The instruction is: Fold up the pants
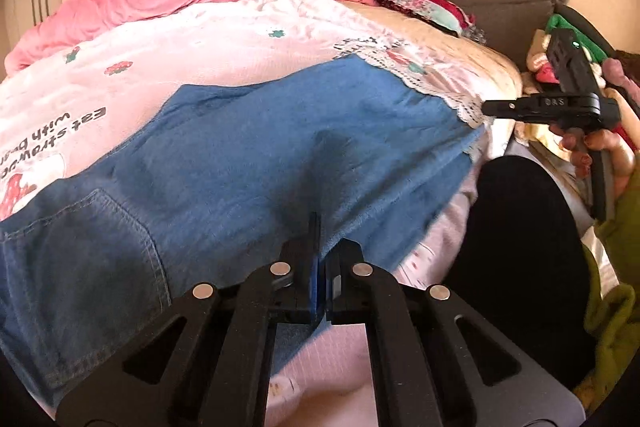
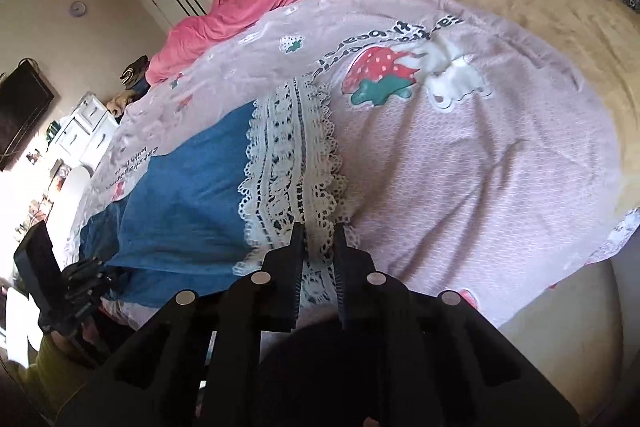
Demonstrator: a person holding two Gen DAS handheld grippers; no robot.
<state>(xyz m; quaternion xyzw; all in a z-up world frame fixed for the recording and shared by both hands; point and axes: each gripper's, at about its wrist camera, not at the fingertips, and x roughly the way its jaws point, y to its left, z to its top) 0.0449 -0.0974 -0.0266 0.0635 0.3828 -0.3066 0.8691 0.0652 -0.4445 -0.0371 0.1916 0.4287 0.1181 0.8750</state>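
Pants: the blue denim pants [image 1: 248,147] lie flat across the pink strawberry blanket [image 2: 460,163] on the bed [image 2: 560,11], pocket end toward your left hand, white lace hem [image 2: 292,163] toward your right.
Near edge: it runs along the side of the bed closest to you, and both tongs sit over it.
Left tongs [image 1: 320,259]: closed tight; blue cloth appears pinched between the pads at the near edge, about midway along the leg, so you seem to have a hold there.
Right tongs [image 2: 318,243]: narrow, with a slim gap showing and lace lying in that gap; you cannot tell from here whether the pads truly bite the lace or only rest over it.
Step in hand: judged as securing two holds on the near edge before carrying it over in a fold.
Do it well: confirm the right side has caught both layers, not lace alone, since open lace could slip or stretch.
Lift: raise both hands together and evenly so the edge stays straight.
Watch out: keep the blanket out of either pinch, or it will rise with the cloth.
Landing: aim the carried edge to meet the far edge squarely.
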